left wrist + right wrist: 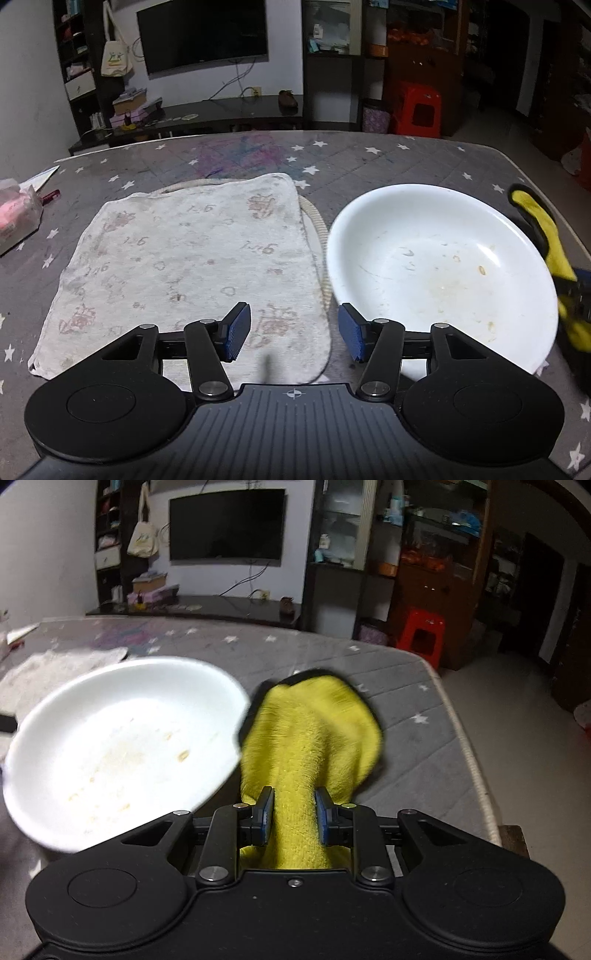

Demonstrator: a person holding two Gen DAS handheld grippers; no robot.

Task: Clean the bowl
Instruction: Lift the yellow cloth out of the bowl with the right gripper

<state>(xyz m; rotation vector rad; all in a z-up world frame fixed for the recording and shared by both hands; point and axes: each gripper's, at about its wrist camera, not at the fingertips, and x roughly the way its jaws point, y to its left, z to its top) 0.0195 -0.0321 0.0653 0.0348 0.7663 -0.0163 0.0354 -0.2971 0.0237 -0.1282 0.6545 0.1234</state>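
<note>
left tongs [293,332]: apart, empty, over towel [192,266] | right tongs [293,814]: clamp yellow cloth [314,731] beside bowl [110,746]

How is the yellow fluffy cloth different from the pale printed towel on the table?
The yellow fluffy cloth is bunched and pinched in the right gripper, to the right of the white bowl. The pale printed towel lies spread flat on the grey star-patterned table cover, left of the bowl, untouched, beneath the open left gripper. The yellow one is plain and bright; the towel is faded with a pinkish print. Both are soft cloths.
</note>
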